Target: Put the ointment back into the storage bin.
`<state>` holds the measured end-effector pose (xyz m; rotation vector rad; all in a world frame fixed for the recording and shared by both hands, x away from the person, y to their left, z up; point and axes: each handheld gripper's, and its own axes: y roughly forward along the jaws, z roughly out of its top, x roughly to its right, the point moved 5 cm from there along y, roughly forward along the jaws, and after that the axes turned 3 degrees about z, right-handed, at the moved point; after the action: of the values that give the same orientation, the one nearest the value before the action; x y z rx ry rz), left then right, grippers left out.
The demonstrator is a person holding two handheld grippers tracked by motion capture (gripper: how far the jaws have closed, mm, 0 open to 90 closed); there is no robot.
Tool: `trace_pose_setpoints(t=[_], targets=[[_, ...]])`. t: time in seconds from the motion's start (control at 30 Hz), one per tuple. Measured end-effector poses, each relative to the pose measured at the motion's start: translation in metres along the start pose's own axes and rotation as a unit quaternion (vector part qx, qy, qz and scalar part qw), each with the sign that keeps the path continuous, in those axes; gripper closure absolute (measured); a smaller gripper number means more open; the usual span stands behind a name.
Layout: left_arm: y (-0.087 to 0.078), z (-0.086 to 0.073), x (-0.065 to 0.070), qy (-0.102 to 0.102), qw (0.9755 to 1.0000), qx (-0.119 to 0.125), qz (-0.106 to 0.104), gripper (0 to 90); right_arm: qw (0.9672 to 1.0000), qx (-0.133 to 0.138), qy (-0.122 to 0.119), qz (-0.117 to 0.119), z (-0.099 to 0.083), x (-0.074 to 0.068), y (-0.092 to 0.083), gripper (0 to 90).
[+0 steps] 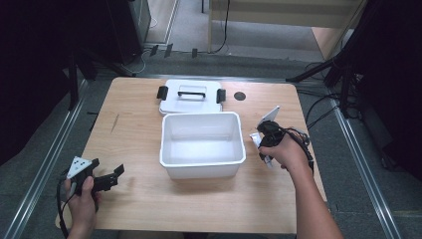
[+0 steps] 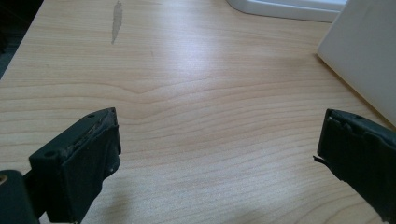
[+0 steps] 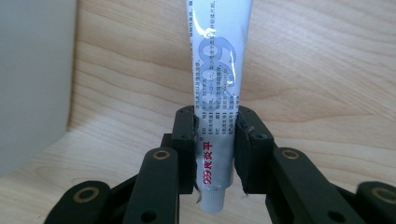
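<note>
An empty white plastic box [image 1: 202,144] stands in the middle of the wooden table [image 1: 139,199]. Its white lid [image 1: 190,95], with black clips and a handle, lies flat just behind it. To the right of the box, my right gripper [image 1: 263,144] is shut on a white tube [image 3: 218,84] printed with grey and red text, pinched near its cap end between the two black pads [image 3: 187,140]. The tube [image 1: 257,141] sits close to the box's right wall. My left gripper [image 1: 118,175] rests at the table's near left corner, open and holding nothing, jaws wide apart over bare wood [image 2: 210,116].
The box's white side wall [image 2: 369,51] rises at the right of the left gripper view. A small dark round hole [image 1: 240,96] marks the table right of the lid. Black stands and cables [image 1: 328,69] crowd the floor beyond the right edge. A metal rail [image 1: 45,164] runs along the left.
</note>
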<state>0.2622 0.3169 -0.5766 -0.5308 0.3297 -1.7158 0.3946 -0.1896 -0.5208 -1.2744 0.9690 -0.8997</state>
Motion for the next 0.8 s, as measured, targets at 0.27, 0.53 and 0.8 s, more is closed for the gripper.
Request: trace_pose_setpoints(t=[0.27,0.53,0.8], targets=[[0.0,0.0,0.0,-0.002,1.0,-0.001,0.0,0.1,0.9998,0.019,0.006,0.003,0.006,-0.002,-0.033,72.7],[0.0,0.0,-0.001,-0.004,1.0,-0.001,0.0,0.1,0.9994,0.035,0.005,0.003,0.013,-0.007,-0.063,72.7],[0.001,0.0,-0.001,-0.005,1.0,-0.002,-0.001,0.1,0.9989,0.046,-0.004,0.009,0.023,-0.02,-0.089,72.7]])
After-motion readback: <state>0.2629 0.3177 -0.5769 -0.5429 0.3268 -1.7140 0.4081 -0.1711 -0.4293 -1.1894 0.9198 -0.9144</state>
